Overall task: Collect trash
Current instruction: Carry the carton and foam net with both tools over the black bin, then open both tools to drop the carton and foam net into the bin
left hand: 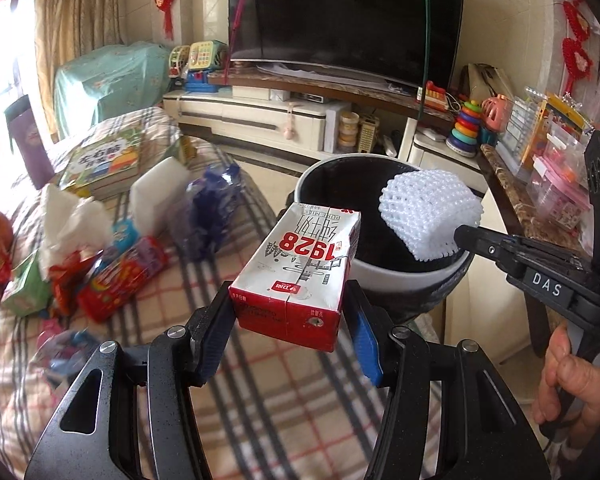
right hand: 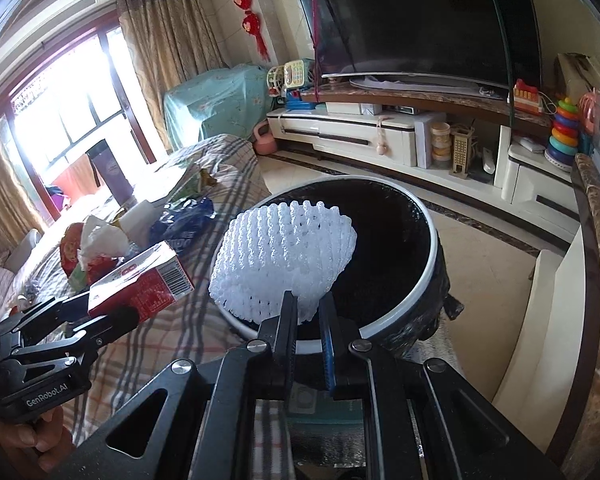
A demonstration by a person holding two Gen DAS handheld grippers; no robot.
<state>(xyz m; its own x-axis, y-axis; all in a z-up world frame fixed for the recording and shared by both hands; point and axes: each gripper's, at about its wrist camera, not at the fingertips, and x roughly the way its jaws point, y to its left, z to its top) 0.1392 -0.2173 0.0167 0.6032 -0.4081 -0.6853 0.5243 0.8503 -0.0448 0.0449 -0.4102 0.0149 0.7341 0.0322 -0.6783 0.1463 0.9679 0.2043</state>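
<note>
Here, two pieces of trash hang at the bin, ready to drop.

The milk carton (left hand: 296, 276) sits clamped between the left gripper (left hand: 290, 320) pads, just short of the bin (left hand: 384, 276) rim and above the checked blanket (left hand: 228, 400). The white foam net (right hand: 284, 256) is pinched by one edge in the right gripper (right hand: 308, 308), whose fingers are squeezed nearly together, already over the black opening. A good drop probably means carrying the carton fully past the rim first, then letting go of each well inside. More wrappers (left hand: 116, 276) and tissue (left hand: 72, 220) remain on the blanket.
</note>
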